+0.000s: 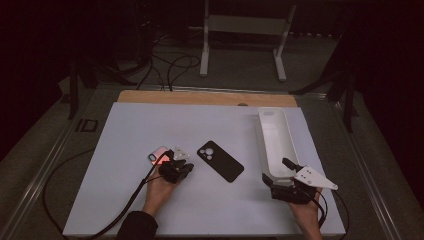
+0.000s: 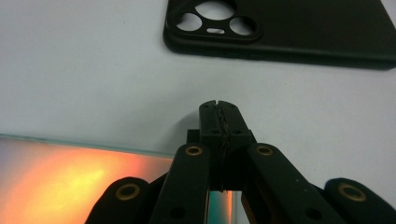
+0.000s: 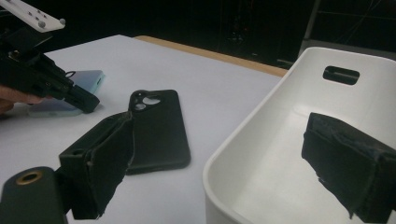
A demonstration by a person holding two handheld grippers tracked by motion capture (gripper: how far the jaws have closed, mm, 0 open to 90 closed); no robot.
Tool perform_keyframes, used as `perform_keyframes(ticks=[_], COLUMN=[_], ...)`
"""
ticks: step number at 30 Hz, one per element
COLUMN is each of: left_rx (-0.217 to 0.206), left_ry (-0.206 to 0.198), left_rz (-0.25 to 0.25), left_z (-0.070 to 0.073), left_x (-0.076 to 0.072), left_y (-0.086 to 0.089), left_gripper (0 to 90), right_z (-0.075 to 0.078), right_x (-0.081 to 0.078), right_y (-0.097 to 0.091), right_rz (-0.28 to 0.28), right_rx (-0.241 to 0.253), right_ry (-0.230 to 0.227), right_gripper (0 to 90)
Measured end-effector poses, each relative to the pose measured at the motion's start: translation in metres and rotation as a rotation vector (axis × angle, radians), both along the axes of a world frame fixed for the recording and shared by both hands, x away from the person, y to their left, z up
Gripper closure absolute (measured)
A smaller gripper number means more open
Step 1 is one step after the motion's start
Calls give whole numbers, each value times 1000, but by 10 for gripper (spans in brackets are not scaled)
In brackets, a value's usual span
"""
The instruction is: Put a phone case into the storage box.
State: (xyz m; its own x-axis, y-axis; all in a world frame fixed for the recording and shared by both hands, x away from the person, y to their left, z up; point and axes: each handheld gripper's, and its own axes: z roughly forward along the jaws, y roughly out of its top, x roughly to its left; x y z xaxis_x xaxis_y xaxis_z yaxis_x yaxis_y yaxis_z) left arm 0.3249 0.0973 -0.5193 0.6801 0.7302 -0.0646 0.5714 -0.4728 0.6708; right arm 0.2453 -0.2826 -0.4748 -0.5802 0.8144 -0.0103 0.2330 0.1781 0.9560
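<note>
A phone [image 1: 159, 156] lies flat on the white table [image 1: 125, 200], its glass [image 2: 70, 177] glowing orange-pink. My left gripper [image 1: 176, 170] hangs low over the phone's right end with its jaws shut [image 2: 218, 112] and nothing between them; the tips reach past the phone's edge toward a black phone case [image 2: 289, 32]. The case [image 1: 220, 161] lies flat at mid-table, camera cut-outs facing up. My right gripper [image 1: 282, 172] stands open astride the near end wall of a white bin [image 1: 275, 130], one pad [image 3: 107, 163] outside and one pad [image 3: 350, 168] inside the bin [image 3: 280, 79].
The bin runs lengthwise along the table's right side and has nothing in it. A wooden strip [image 1: 205, 97] borders the far edge. The left gripper's cable [image 1: 75, 220] loops off the table's left front. Cables and a metal stand [image 1: 242, 40] sit on the floor behind.
</note>
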Motion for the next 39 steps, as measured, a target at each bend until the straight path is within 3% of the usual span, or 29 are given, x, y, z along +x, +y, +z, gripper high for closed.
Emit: perform_keyframes(ticks=[8, 16, 19, 21, 22, 26, 30, 32, 34, 36, 39], left_rx=[26, 30, 42, 42, 40, 39, 16, -1, -16, 6, 2], left_ry=[5, 15, 23, 23, 25, 26, 29, 27, 30, 34, 28], left_rz=[15, 63, 110, 110, 155, 204, 308, 344, 349, 343, 341], left_z=[2, 4, 6, 6, 6, 6, 8, 8, 7, 4, 4], left_x=[-12, -36, -48, -48, -56, -64, -72, -73, -72, -71, -71], left_y=[11, 44, 67, 67, 86, 106, 134, 141, 143, 141, 141], left_gripper=[900, 898, 897, 897, 896, 896, 895, 895, 895, 895, 894], right_z=[1, 1, 0, 0, 0, 0, 1, 1, 1, 1, 2], right_x=[-1, -1, 0, 0, 0, 1, 1, 2, 2, 2, 2], right_y=[-2, -2, -1, -1, 0, 1, 0, 0, -1, -1, -1], right_rz=[-4, -5, -6, -4, -4, -2, -3, -4, -5, -5, -6], right_rx=[1, -2, -3, -2, -6, -7, -7, -7, -4, -5, -7], right_ry=[-2, -5, -6, -6, -4, -5, -9, -10, -10, -11, -14], right_gripper=[95, 95, 95, 95, 95, 95, 95, 95, 95, 95, 95])
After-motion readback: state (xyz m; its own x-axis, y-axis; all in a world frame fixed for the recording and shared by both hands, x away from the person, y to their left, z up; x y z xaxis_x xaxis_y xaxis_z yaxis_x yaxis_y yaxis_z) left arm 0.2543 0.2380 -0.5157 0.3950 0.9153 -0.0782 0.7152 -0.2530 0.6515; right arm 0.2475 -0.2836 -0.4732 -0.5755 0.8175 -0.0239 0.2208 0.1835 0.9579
